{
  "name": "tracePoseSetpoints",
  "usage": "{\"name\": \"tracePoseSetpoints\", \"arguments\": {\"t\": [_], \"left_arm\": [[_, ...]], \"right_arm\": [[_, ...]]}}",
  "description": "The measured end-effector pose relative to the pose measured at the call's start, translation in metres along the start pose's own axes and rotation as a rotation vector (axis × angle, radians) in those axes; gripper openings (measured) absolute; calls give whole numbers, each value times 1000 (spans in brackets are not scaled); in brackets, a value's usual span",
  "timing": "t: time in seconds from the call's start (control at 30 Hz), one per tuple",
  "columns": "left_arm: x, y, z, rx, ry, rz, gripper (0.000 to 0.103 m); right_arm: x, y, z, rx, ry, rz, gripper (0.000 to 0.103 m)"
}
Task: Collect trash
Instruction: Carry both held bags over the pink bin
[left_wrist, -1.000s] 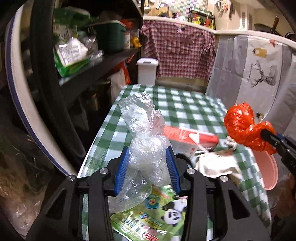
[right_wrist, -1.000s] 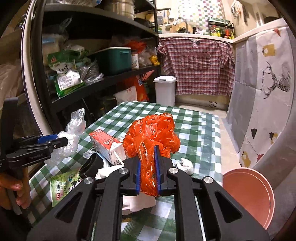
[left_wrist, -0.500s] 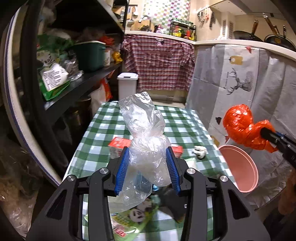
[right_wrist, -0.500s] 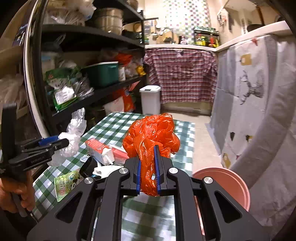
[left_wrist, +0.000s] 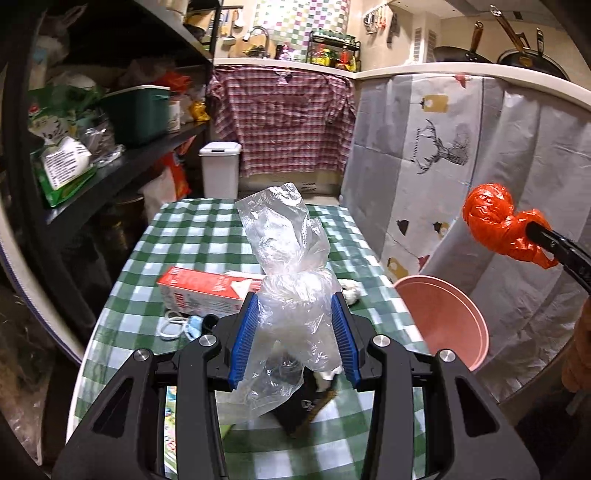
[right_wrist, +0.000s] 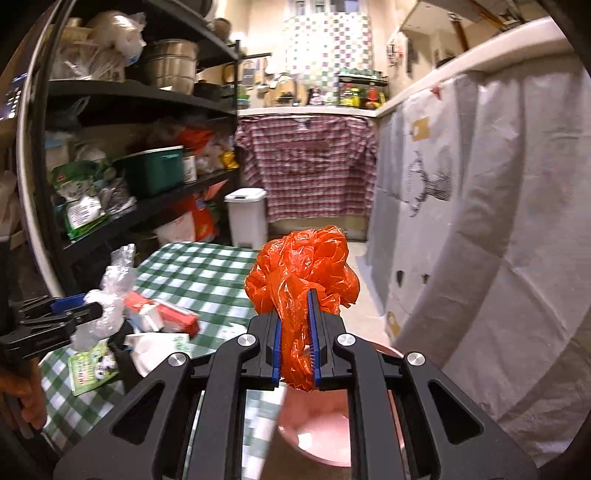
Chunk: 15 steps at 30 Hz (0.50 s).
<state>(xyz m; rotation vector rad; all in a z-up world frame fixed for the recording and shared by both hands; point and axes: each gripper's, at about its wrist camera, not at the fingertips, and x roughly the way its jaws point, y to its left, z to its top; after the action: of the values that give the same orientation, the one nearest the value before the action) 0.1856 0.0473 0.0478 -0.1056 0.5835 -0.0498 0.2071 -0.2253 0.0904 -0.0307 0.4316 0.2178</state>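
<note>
Pinching 2 crumpled bags: left gripper (left_wrist: 295, 336) squeezes the clear bag (left_wrist: 291, 266), right gripper (right_wrist: 295, 339) clamps the orange bag (right_wrist: 301, 266); both look light, soft, slippery.

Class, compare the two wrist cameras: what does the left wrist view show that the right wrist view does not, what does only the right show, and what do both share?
Only the left wrist view shows the pans hanging up on the right and the white loop by the carton.

Only the right wrist view shows the steel pot on the top shelf.

Both show the orange bag, the clear bag, the pink basin, the red carton and the white bin.
</note>
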Motion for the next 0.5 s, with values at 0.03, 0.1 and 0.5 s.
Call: {"name": "tracePoseSetpoints", "arguments": {"t": [0.03, 0.1, 0.5], "left_arm": [[0, -3, 0, 4, 1, -5, 40], [2, -10, 0, 13, 3, -15, 40], [20, -46, -6, 12, 36, -72, 40]], "right_arm": [[1, -4, -3, 17, 2, -5, 12], [4, -18, -13, 65, 13, -24, 12], [10, -45, -34, 111, 25, -100, 12]]}}
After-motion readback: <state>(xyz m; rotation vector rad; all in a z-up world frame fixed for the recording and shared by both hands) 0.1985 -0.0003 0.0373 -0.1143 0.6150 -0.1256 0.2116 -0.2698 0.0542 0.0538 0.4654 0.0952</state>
